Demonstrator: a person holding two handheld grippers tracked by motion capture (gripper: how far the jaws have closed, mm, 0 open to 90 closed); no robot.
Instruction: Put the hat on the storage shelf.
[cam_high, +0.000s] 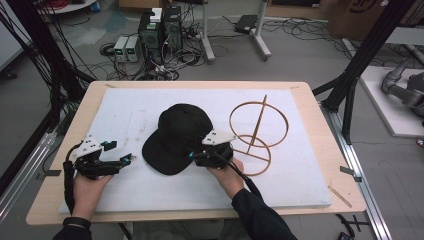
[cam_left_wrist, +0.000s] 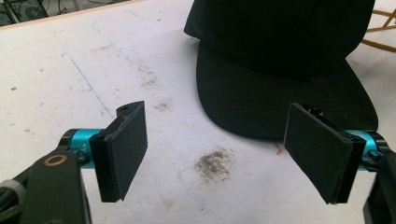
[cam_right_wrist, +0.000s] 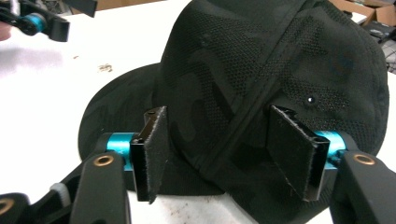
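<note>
Black cap: on white pad of table, mid, beside wooden ring stand. Soft, light fabric, likely collapses; stiffer brim best hold. Right tongs: wide, jaws straddling crown side, not closed. Left tongs: wide, empty, brim just ahead.

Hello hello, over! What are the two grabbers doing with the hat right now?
Left gripper open, short of the cap's brim. Right gripper open, jaws either side of the crown, not clamped. Wooden ring stand just right of cap.
</note>
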